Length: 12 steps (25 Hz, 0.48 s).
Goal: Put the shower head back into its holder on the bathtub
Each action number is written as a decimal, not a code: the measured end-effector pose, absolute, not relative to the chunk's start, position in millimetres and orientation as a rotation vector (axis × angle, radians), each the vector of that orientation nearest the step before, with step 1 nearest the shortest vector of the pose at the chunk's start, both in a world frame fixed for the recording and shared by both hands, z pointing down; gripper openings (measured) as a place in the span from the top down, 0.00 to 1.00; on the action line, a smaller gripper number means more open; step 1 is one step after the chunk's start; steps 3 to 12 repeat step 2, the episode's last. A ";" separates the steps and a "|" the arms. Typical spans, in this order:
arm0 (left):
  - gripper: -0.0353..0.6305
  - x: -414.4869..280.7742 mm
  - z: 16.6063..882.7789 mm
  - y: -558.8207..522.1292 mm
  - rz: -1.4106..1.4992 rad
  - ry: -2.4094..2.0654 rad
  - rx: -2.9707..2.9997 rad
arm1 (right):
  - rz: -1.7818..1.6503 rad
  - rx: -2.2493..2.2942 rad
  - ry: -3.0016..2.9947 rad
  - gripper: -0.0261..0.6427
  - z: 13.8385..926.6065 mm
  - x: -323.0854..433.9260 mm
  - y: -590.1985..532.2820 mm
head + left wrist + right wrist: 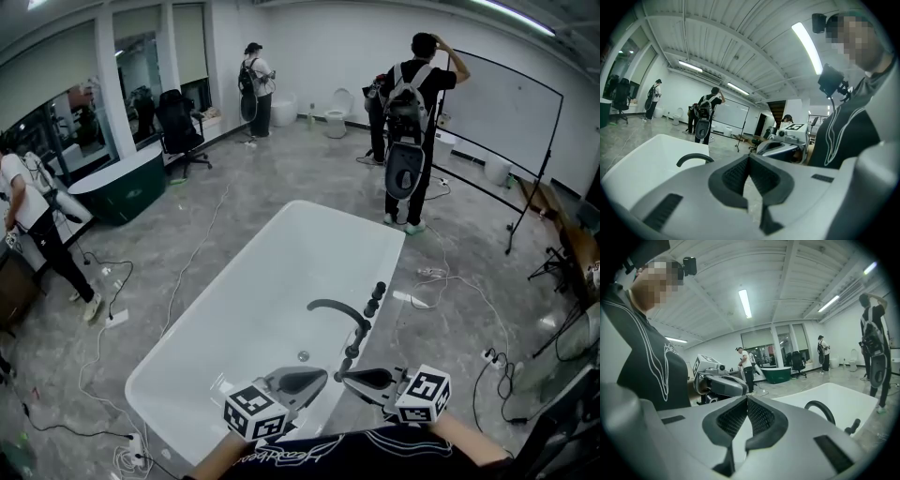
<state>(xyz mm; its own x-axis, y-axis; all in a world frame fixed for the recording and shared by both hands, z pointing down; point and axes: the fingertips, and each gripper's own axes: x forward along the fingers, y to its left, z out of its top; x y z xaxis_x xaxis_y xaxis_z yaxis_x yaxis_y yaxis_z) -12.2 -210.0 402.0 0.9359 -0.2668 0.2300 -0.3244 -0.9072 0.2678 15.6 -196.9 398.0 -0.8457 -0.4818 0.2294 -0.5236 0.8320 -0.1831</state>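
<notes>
The white bathtub (234, 309) fills the middle of the head view, with a black arched spout (338, 308) and black knobs (375, 296) on its right rim. A short black upright fitting (350, 360) stands on the rim near me; I cannot make out a shower head. My left gripper (324, 378) and right gripper (341, 376) hover at the tub's near end with their tips facing each other. Both are shut with nothing in them. The left gripper view shows shut jaws, the spout (693, 159) and the right gripper (783, 140). The right gripper view shows the left gripper (717, 382) and the spout (820, 409).
Two people stand at the back: one (412, 122) by a whiteboard (511, 108) and one (256, 89) near a toilet (336, 114). Another person (42, 230) stands at the left beside a dark green tub (122, 187). Cables (187, 272) trail over the grey floor.
</notes>
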 end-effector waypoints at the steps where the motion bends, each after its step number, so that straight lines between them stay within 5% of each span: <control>1: 0.94 -14.1 403.1 -210.4 0.269 -0.436 2.788 | 0.360 0.789 -2.836 0.94 398.7 14.3 -197.6; 12: 0.94 -16.1 404.1 -210.8 0.266 -0.436 2.788 | 0.361 0.792 -2.833 0.94 399.4 13.1 -198.3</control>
